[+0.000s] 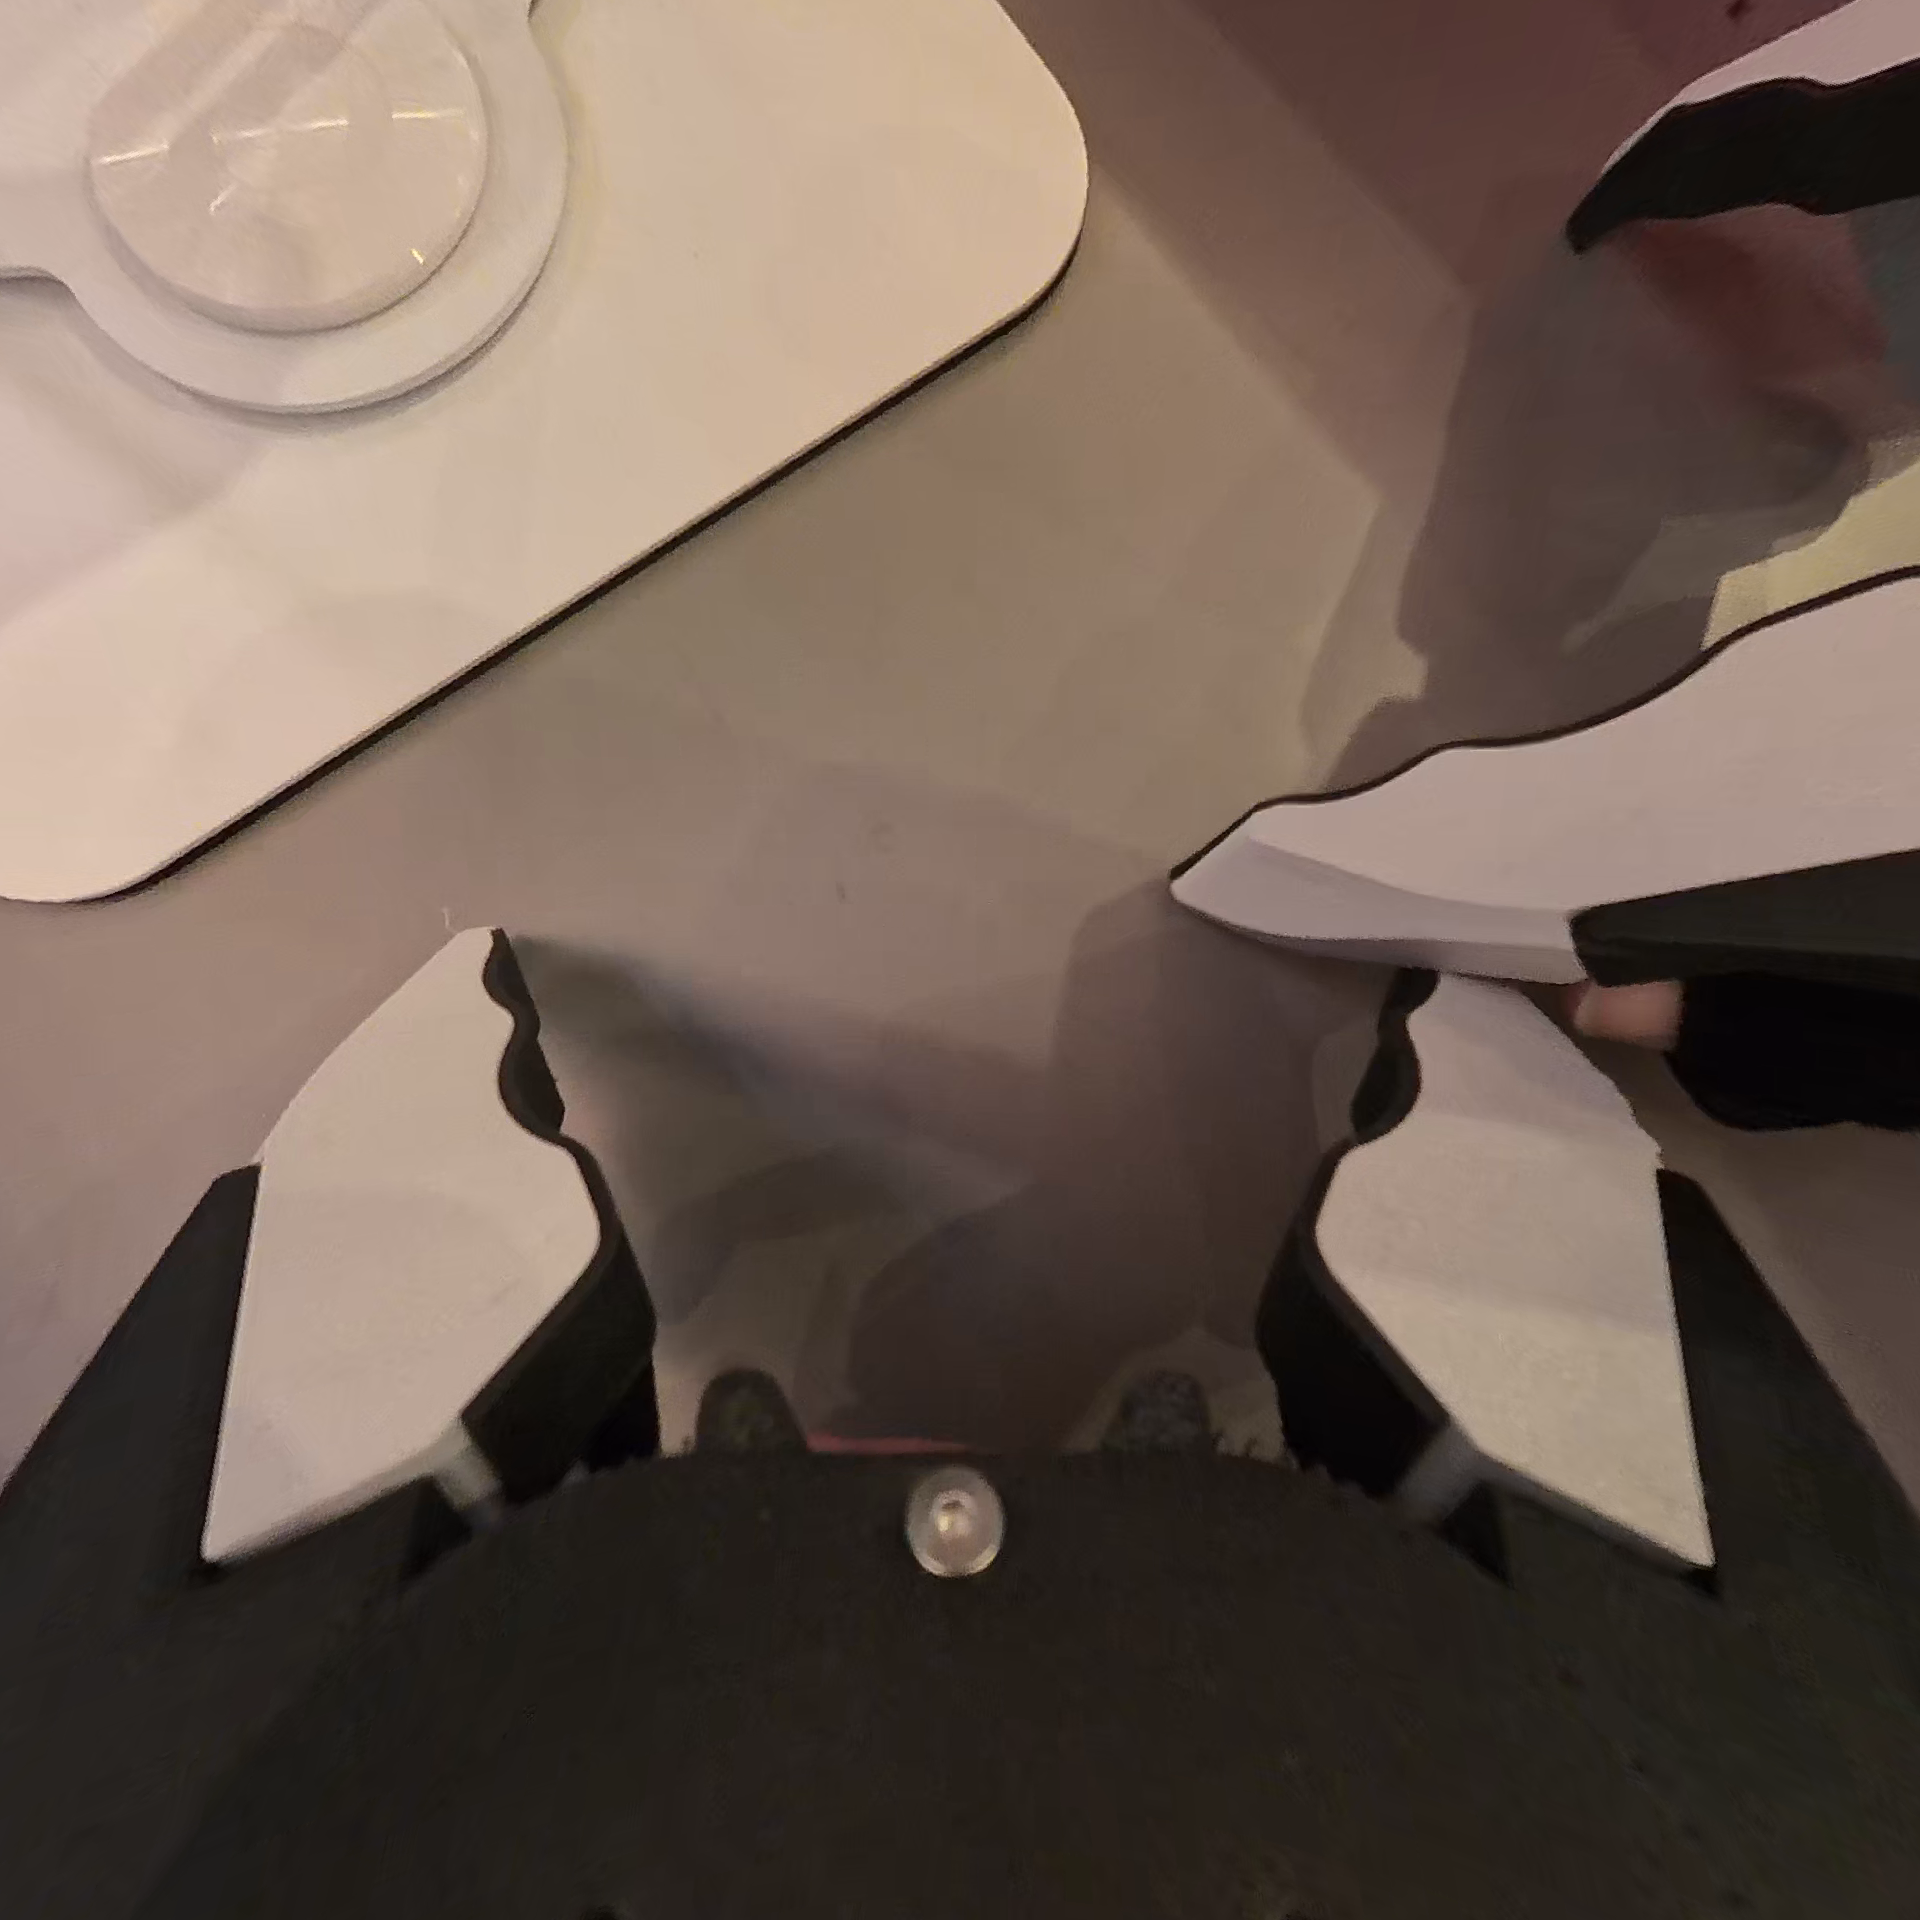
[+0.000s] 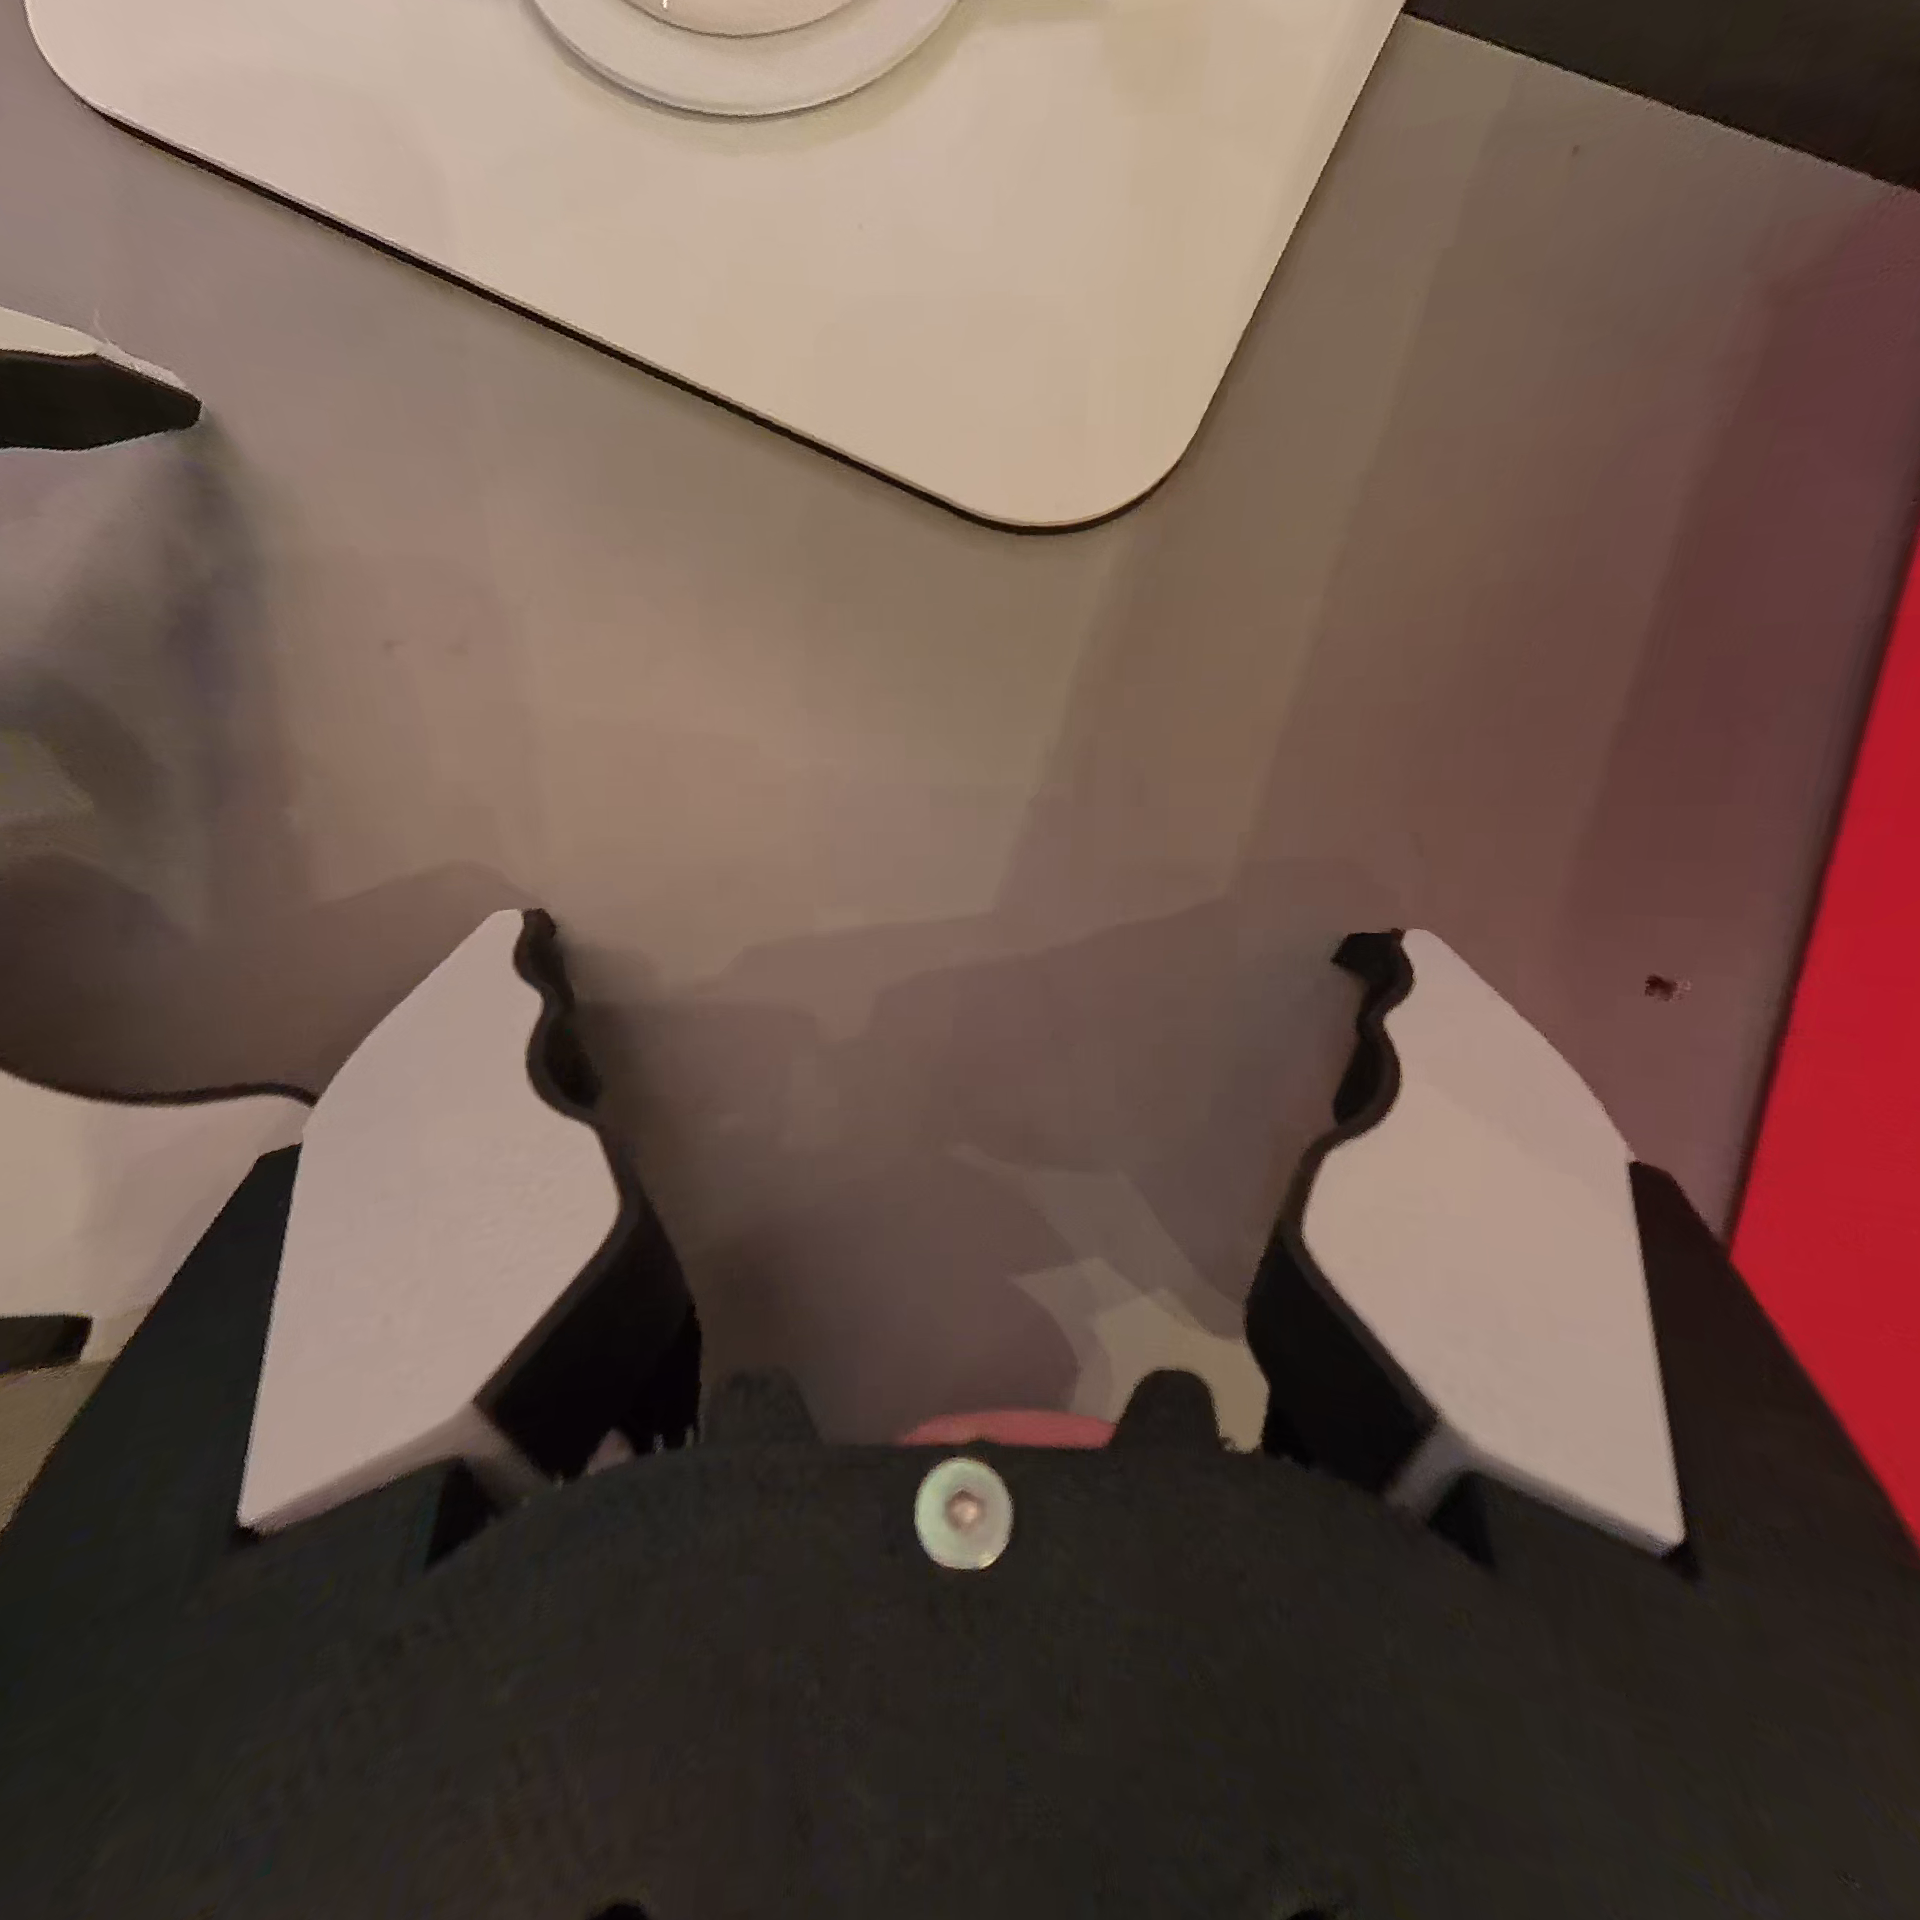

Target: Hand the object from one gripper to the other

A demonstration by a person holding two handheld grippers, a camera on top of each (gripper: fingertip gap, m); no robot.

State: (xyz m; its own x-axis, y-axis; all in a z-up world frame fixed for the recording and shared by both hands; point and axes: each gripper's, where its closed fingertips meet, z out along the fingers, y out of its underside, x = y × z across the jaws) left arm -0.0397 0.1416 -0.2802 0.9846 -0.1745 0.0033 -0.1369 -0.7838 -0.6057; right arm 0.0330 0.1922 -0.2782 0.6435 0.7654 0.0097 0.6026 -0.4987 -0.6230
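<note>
Both claws are spread wide with nothing in them. Left claw (image 1: 951, 961) hangs over bare grey worktop (image 1: 831, 727), nothing between its fingers (image 1: 416, 1195). Right claw (image 2: 961, 951) is the same: wide, pads touching nothing, only worktop below. The right claw also shows in the left wrist view, at the right edge, equally spread, with its lower finger just beside the left claw's right fingertip; contact or a small gap, can't tell. The only candidate for the object to hand over is the clear disc (image 1: 286, 171), resting on a white round base on the white board (image 1: 727, 312), ahead and to the left of the left claw and well apart from both. So my read is the pickup isn't done yet and the step in hand is the first grasp. To do it well: keep the claw wide on approach, centre the disc between the pads, and come in low so the pads meet its edge, not the base. It looks slick and thin, so close squarely and check it's seated before lifting. Keep the other claw clear until then. A red panel (image 2: 1829, 935) borders the worktop on the right.
</note>
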